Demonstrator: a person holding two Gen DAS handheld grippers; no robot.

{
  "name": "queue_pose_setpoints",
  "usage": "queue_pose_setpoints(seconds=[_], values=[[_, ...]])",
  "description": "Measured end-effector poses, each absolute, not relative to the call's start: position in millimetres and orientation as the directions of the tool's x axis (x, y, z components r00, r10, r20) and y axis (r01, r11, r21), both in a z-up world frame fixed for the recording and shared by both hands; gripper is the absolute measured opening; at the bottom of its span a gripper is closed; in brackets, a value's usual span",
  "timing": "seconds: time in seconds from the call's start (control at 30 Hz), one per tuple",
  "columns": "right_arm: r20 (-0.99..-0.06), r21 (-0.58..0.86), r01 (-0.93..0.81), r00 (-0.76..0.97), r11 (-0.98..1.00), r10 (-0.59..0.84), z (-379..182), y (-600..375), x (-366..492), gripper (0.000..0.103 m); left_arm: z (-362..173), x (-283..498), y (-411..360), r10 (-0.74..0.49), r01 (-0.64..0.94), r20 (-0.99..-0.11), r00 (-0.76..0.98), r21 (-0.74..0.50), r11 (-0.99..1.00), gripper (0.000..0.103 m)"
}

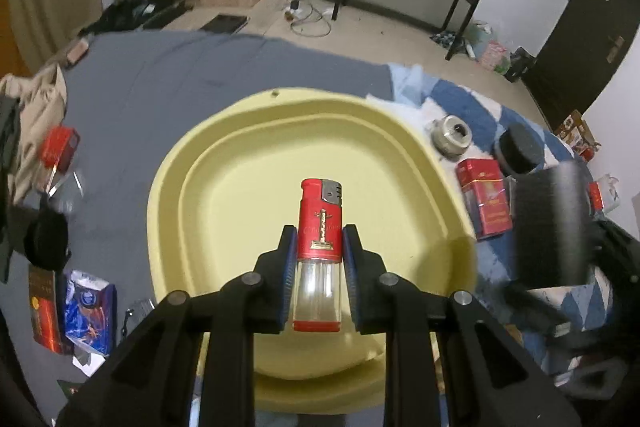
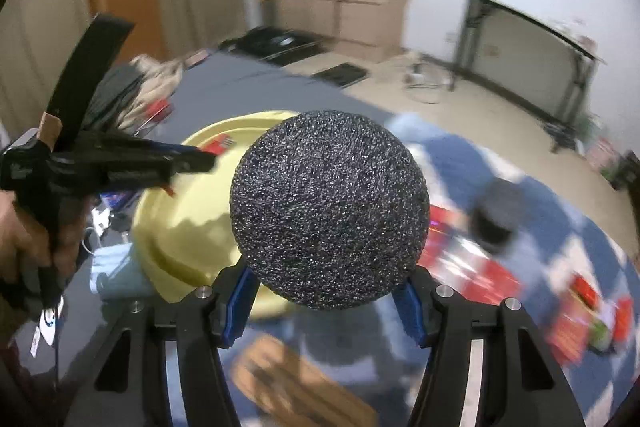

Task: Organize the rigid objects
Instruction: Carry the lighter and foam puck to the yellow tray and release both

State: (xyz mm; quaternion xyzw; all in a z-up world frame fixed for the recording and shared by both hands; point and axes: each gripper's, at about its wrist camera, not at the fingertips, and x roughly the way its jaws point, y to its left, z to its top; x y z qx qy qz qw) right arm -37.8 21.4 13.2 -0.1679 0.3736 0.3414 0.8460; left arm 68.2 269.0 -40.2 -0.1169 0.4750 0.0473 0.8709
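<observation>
Lighter [image 1: 320,239] is sitting upright between the pads of the left tool [image 1: 318,269], which is clenched on its red sleeve and clear lower body, and it is hanging over the middle of the yellow tray [image 1: 224,195] in the centre of the left wrist frame. Meanwhile the right tool [image 2: 329,293] is grasping a black foam ball [image 2: 330,207], its blue pads [image 2: 240,301] pressing the ball's lower flanks only, so the bulk of the ball is standing above the grip. In the right wrist frame the tray is lying to the left of the ball and partly behind it, with the left tool reaching over the tray's far rim from the left edge. The tray is resting on a bed, across a grey sheet [image 1: 160,75] and a blue-and-white quilt [image 1: 472,95] (loose red packs [image 1: 484,203], a metal canister [image 1: 452,137] and a black jar [image 1: 520,151] are lying on the quilt at centre right). Risks, as I judge them: the ball is being held low and could squirt out of the pads if squeezed or swung, then roll off the soft bedding; both tools are crowding the same tray and could knock each other; and the lighter, let go from a height, could bounce or skid over the shallow rim. The right view is blurred, so exact clearances are unclear.
</observation>
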Motion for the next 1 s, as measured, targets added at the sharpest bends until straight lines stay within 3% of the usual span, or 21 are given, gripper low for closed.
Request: queue_pose_setpoints(seconds=[0.2,0.63,0.67,0.73,0.77,0.8,0.87,1.0], values=[[-0.813,-0.115,-0.764,0.439,0.635,0.382,-32.4,96.6,-17.7,0.060,-80.1,74.1,296.9,-0.036,-0.313,-0.894,0.446,-0.194,0.930,0.024],[-0.870,-0.142,-0.786,0.389,0.602,0.303,-91.4,144.5,26.4,0.061,-109.1,75.0,298.3,-0.050,-0.332,-0.890,0.454,-0.221,0.917,0.027],[-0.867,-0.128,-0.783,0.386,0.608,0.315,-90.3,142.1,25.7,0.062,-108.3,74.3,297.9,-0.048,-0.329,-0.891,0.451,-0.216,0.919,0.031],[-0.869,-0.105,-0.778,0.375,0.620,0.323,-88.3,137.2,27.0,0.064,-103.0,72.7,298.1,-0.038,-0.333,-0.893,0.449,-0.207,0.920,0.074],[-0.864,-0.093,-0.782,0.371,0.616,0.340,-83.5,133.4,25.2,0.072,-98.1,72.6,298.4,-0.025,-0.335,-0.889,0.458,-0.199,0.921,0.081],[-0.859,-0.080,-0.788,0.365,0.610,0.359,-75.6,126.2,21.8,0.087,-90.8,71.7,298.5,-0.028,-0.325,-0.876,0.482,-0.208,0.923,0.086],[-0.832,-0.074,-0.787,0.387,0.612,0.397,-61.1,116.6,10.3,0.099,-75.0,71.0,293.4,-0.015,-0.310,-0.861,0.509,-0.200,0.929,0.091],[-0.771,-0.017,-0.754,0.428,0.656,0.472,-28.6,71.8,-10.4,0.102,-42.9,72.2,265.9,-0.038,-0.241,-0.830,0.557,-0.206,0.948,0.099]])
